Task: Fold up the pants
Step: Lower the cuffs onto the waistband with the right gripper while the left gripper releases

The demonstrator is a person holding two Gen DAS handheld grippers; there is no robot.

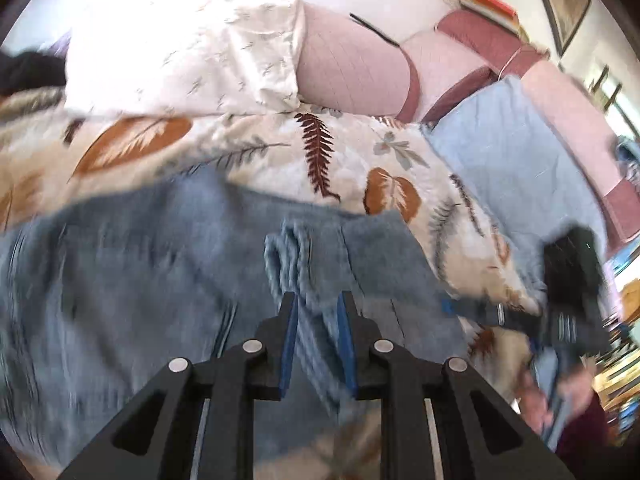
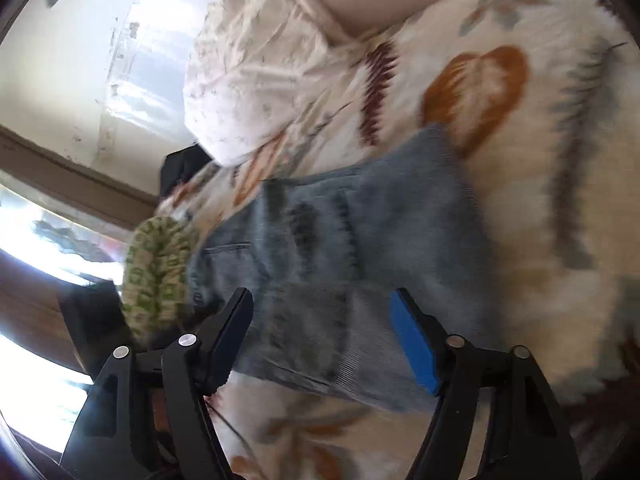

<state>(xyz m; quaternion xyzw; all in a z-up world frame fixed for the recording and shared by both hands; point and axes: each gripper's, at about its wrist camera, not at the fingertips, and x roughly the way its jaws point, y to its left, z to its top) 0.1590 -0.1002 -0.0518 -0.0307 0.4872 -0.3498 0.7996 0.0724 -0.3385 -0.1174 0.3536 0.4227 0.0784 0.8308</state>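
Blue denim pants (image 1: 132,280) lie spread on a leaf-patterned bedcover (image 1: 280,152). My left gripper (image 1: 317,300) is shut on a bunched fold of the pants, and the cloth runs down between its blue pads. In the right wrist view, my right gripper (image 2: 322,296) hangs open over one end of the pants (image 2: 360,232). Its pads stand wide on either side without pressing the denim. Its blurred black body (image 1: 572,276) shows at the right edge of the left wrist view, held by a hand (image 1: 552,396).
A white pillow (image 1: 192,40) and pink cushions (image 1: 352,68) lie at the bed's far side, and a light blue cloth (image 1: 512,152) to the right. A green-and-white patterned cloth (image 2: 156,272), maybe a sleeve, is at the left of the right wrist view, near a bright window (image 2: 36,232).
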